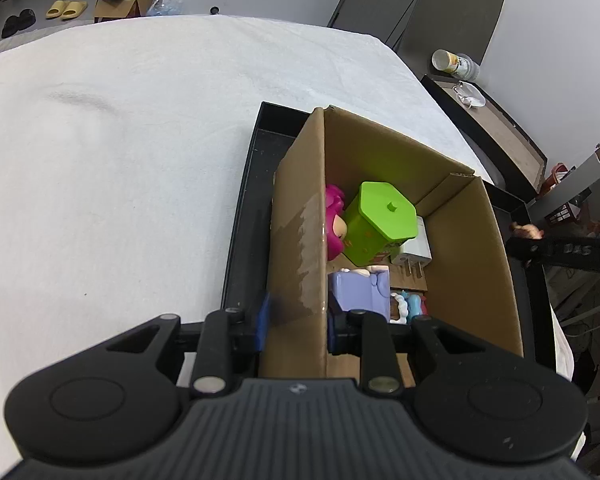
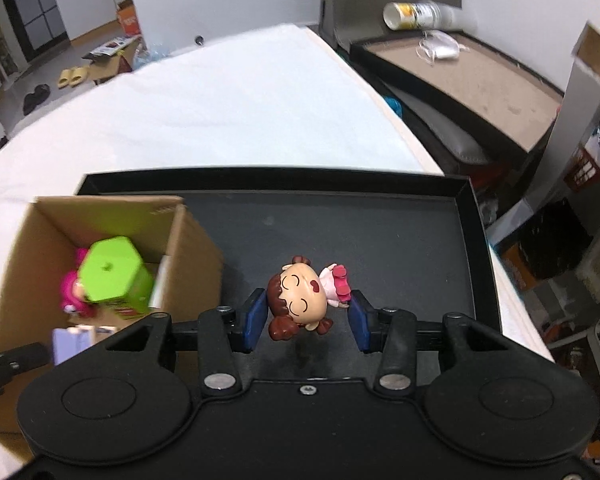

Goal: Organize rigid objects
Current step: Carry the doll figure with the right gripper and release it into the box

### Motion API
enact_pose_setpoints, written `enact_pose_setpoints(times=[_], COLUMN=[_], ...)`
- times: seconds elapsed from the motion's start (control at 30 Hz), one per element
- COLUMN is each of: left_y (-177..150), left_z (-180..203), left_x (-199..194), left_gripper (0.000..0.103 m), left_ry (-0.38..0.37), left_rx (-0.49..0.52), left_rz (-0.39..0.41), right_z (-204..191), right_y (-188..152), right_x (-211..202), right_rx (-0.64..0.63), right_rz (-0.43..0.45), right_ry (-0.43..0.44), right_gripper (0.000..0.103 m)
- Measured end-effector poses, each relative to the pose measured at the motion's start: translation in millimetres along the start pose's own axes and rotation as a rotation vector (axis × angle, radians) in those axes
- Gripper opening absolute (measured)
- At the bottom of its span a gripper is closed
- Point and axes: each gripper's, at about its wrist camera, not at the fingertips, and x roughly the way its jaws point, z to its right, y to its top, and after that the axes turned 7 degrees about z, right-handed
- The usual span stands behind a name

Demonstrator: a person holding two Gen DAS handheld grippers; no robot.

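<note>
A cardboard box [image 1: 468,248] stands in a black tray [image 1: 244,216] on the white cloth. It holds a green hexagonal container [image 1: 380,220], a pink toy [image 1: 334,224], a white plug adapter [image 1: 414,250], a lilac block [image 1: 360,290] and a small blue-white figure [image 1: 408,304]. My left gripper [image 1: 298,320] is shut on the box's left wall. My right gripper [image 2: 306,316] is open around a brown-haired doll figure [image 2: 304,298] lying on the tray floor [image 2: 360,232]; the left pad [image 2: 256,316] is close to its head. The box [image 2: 192,248] shows left of it.
A second dark tray with a cardboard bottom [image 2: 460,76] stands to the right, with a tipped paper cup [image 2: 404,14] and a white mask [image 2: 440,50] on it. Boxes and clutter [image 2: 560,240] lie right of the table. White cloth [image 1: 120,140] covers the table.
</note>
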Motion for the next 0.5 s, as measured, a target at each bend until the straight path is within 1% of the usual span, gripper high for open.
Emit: enact_pose_setpoints(times=[0.2, 0.5], left_y=[-2, -2], left_z=[1, 0], left_x=[-2, -6], left_gripper=[0.025, 0.025], left_ry=[-0.001, -0.011], left_rx=[0.003, -0.004], left_rz=[0.003, 0.006], right_z=[-14, -44], right_y=[11, 19], right_x=[-26, -48], right_rx=[-0.026, -0.078], right_rz=[0.047, 0.084], right_ry=[0.039, 0.074], right_gripper=[0.043, 0.043])
